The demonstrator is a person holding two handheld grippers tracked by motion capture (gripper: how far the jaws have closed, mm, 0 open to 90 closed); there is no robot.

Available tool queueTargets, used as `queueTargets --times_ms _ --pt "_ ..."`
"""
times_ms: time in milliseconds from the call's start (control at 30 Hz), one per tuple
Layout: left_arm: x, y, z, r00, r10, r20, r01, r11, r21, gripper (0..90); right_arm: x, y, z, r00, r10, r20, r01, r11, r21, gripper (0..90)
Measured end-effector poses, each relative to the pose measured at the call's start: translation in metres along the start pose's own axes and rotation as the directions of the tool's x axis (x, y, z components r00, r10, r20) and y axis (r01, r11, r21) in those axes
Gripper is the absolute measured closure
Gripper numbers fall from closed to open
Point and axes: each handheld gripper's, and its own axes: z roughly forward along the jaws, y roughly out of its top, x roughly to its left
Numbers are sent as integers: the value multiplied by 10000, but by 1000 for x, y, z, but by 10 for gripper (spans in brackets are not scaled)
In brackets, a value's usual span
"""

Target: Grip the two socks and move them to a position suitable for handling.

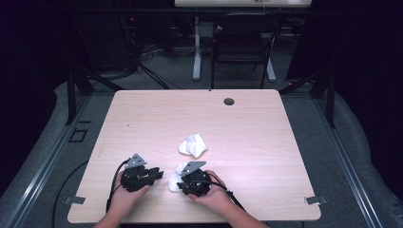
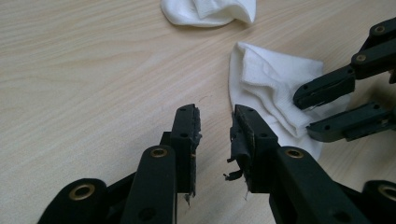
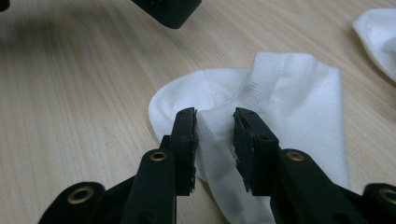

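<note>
White cotton sock (image 3: 280, 107) lies flat on the pale wood worktop (image 1: 142, 123), near its front edge. Right gripper (image 3: 215, 128) has its jaws part open astride a raised fold of this sock. Left gripper (image 2: 217, 123) sits just beside the sock, jaws part open over bare wood. Second white sock (image 1: 193, 145) lies crumpled just beyond the first.

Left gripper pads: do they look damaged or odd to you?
Yes. In the left gripper view the pad on one finger is frayed, with black shreds hanging off its inner edge. The left gripper is open over bare table; the near sock lies beside it.
</note>
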Motion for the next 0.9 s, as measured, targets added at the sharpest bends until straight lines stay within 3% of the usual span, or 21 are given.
queueTargets --times_ms 167,233,567,900 --pt "-5 0 3 9998 143 120 -144 9999 91 694 2 -2 2 9996 -55 268 57 10000 -57 785" --pt "-8 -1 4 9996 214 189 -216 9997 116 693 2 -2 2 9996 133 240 -129 9998 -154 831" --pt "-13 -1 7 9988 293 388 -301 9994 189 689 -4 -1 -2 9953 951 -157 -956 9948 -363 849" --pt "-26 -3 15 9959 617 666 -644 9972 389 682 -12 1 -17 9791 1974 -483 -2020 9712 -1266 863"
